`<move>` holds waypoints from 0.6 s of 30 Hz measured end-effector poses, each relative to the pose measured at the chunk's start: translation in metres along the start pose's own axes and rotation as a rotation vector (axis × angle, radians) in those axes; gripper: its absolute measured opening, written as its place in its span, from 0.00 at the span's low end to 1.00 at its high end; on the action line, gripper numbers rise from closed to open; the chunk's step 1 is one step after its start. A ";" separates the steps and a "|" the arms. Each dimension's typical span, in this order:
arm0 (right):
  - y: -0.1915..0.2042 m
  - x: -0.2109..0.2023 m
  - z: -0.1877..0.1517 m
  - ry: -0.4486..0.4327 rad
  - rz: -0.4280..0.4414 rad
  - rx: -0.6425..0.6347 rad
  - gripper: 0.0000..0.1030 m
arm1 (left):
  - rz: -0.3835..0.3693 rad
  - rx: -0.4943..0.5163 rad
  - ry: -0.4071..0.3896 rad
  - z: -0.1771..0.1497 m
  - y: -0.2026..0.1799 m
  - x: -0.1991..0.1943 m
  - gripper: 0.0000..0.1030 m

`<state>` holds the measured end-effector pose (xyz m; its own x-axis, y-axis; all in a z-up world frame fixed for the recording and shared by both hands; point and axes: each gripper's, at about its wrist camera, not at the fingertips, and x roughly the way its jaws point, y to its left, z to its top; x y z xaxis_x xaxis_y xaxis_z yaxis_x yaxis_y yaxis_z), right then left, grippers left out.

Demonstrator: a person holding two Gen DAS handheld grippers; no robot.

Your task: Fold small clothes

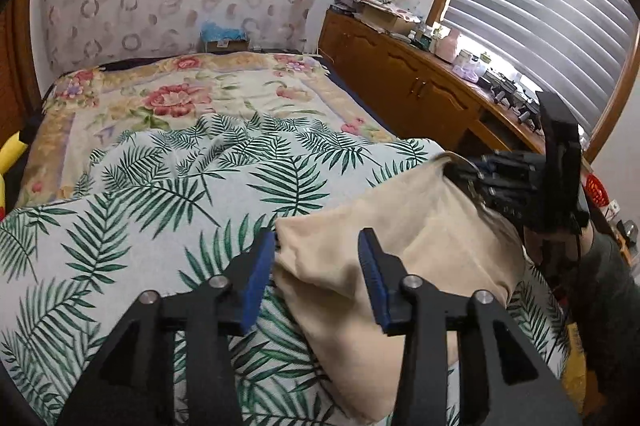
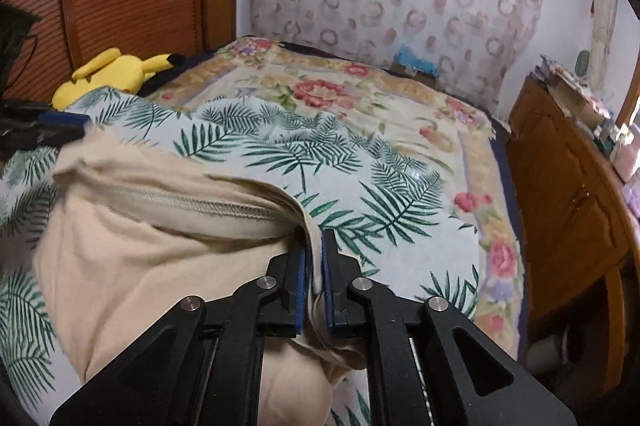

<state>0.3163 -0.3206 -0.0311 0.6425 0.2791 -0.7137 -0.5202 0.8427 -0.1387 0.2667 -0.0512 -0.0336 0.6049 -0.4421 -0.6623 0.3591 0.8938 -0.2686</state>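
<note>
Lying on the palm-leaf sheet of the bed is one beige garment, its near end cut off by the frame. Two tools work it: the left hand-held gripper stands spread, cloth between its pads untouched; the right hand-held gripper pinches a fold. One yellow plush toy sits beyond, partly hidden.

Beige garment between parted left gripper
</note>
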 end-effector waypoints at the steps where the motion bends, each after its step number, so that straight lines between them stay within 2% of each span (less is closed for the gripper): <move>1: -0.001 0.001 0.003 -0.005 -0.011 0.002 0.12 | -0.002 0.004 0.004 -0.001 0.001 -0.001 0.47; 6: -0.013 0.001 0.019 -0.041 -0.107 0.017 0.22 | -0.003 0.025 0.044 -0.011 0.006 0.003 0.50; 9: -0.025 -0.001 0.029 -0.053 -0.180 0.031 0.23 | 0.007 0.030 0.073 -0.014 0.006 0.015 0.50; 10: -0.027 -0.002 0.032 -0.055 -0.200 0.031 0.25 | 0.009 0.034 0.078 -0.013 0.006 0.018 0.50; 11: -0.031 -0.003 0.034 -0.057 -0.220 0.035 0.34 | 0.012 0.044 0.086 -0.012 0.006 0.024 0.50; 12: -0.035 -0.007 0.036 -0.060 -0.230 0.048 0.37 | 0.019 0.059 0.096 -0.010 0.004 0.030 0.50; 14: -0.039 -0.013 0.038 -0.061 -0.191 0.060 0.38 | 0.041 0.071 0.106 -0.005 0.003 0.040 0.50; 18: -0.037 -0.026 0.031 -0.043 -0.147 0.049 0.48 | 0.038 0.084 0.104 0.007 0.004 0.057 0.50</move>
<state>0.3366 -0.3450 0.0142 0.7337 0.1698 -0.6579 -0.3914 0.8971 -0.2049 0.3083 -0.0733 -0.0677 0.5435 -0.3944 -0.7410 0.3982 0.8982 -0.1860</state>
